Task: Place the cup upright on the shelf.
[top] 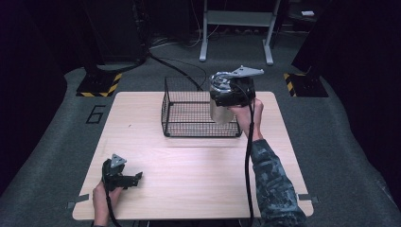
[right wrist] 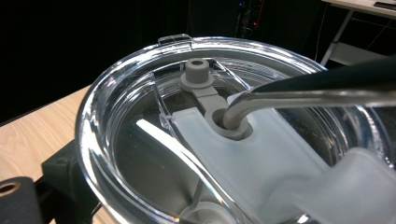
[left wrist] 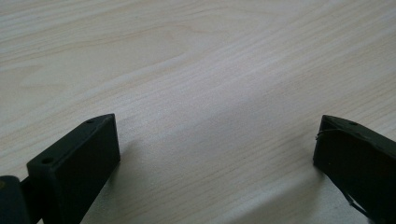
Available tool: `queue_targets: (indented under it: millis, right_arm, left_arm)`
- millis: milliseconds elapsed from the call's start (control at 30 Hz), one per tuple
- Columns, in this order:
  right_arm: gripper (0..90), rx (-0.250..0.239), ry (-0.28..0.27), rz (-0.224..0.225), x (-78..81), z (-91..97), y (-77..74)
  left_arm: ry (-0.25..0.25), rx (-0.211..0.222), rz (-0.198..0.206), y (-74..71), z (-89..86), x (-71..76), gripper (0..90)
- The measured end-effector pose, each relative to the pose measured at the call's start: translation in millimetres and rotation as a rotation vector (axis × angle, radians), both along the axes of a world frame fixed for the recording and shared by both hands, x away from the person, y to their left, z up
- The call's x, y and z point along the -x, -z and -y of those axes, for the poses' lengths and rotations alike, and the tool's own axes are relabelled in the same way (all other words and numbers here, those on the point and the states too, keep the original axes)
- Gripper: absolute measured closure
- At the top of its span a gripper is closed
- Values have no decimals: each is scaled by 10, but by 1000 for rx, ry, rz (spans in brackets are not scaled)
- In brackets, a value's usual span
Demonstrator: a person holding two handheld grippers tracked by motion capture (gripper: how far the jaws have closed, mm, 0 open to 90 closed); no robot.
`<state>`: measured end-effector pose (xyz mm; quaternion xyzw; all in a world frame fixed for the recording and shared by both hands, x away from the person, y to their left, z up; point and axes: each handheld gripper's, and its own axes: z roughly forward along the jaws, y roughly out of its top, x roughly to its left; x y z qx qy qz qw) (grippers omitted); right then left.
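At the near left of the table the left gripper lies low over the bare wood, held by the person's left hand that comes in from the near edge; it points to the right, and in the left gripper view its two black jaws stand wide apart with nothing but pale wood grain between them, so it is released. It is well apart from everything else on the table. Farther along, at the far middle of the table, stands a black wire basket, open at the top. At the basket's right end the right gripper holds a cup up above the table, over the basket's right near corner; whether the cup touches the wire I cannot tell. The cup's pale, silvery body hangs below the gripper's black housing in the high view. The right gripper view looks down on its clear plastic lid, round with a raised rim, with a frosted white slider across the middle, a small grey plug, and a bent metal straw that passes through a grey ring in the lid. One black jaw shows pressed at the lid's lower left edge, so the gripper is clenched on the cup. The right hand grips from the near side, and the forearm in a patterned dark sleeve reaches up from the near right edge.
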<state>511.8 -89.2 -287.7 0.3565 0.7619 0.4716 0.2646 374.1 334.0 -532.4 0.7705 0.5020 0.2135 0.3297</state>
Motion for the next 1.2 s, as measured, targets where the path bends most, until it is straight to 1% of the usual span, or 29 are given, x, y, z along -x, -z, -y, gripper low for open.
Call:
queue_targets:
  millis: [233,400,600,700,733,833,900,967,1000,1033,1133,1167,1200]
  right_arm:
    - [36,-2,6,-7,-59,-36,3]
    - [36,5,7,-8,-134,-61,16]
    - [36,-5,17,-6,-223,-86,31]
    - [36,10,27,-15,-260,-96,46]
    - [36,17,39,-24,-276,-111,55]
    - [36,33,41,-28,-300,-112,64]
    - [36,28,51,-34,-328,-112,78]
    - [36,27,51,-24,-363,-103,90]
    - [36,18,59,-32,-371,-102,94]
    - [36,21,54,-27,-393,-94,98]
    - [36,15,64,-33,-429,-88,102]
    - [36,1,75,-40,-437,-97,103]
    - [36,13,68,-35,-454,-86,104]
  left_arm:
    - [0,0,0,0,0,0,2]
    - [0,0,0,0,0,0,2]
    - [0,0,0,0,0,0,2]
    - [1,-1,0,0,-1,0,2]
    - [1,-1,-1,-1,-1,0,2]
    - [1,-1,1,0,-1,0,2]
    - [1,-2,1,0,-1,0,2]
    - [1,-2,0,0,-1,0,2]
    - [11,-12,-6,-6,-10,1,2]
    - [11,-12,-5,-6,-10,0,2]
    - [10,-14,-5,-6,-10,1,2]
    - [11,-12,-5,-5,-9,0,2]
    - [11,-13,-6,-6,-10,1,2]
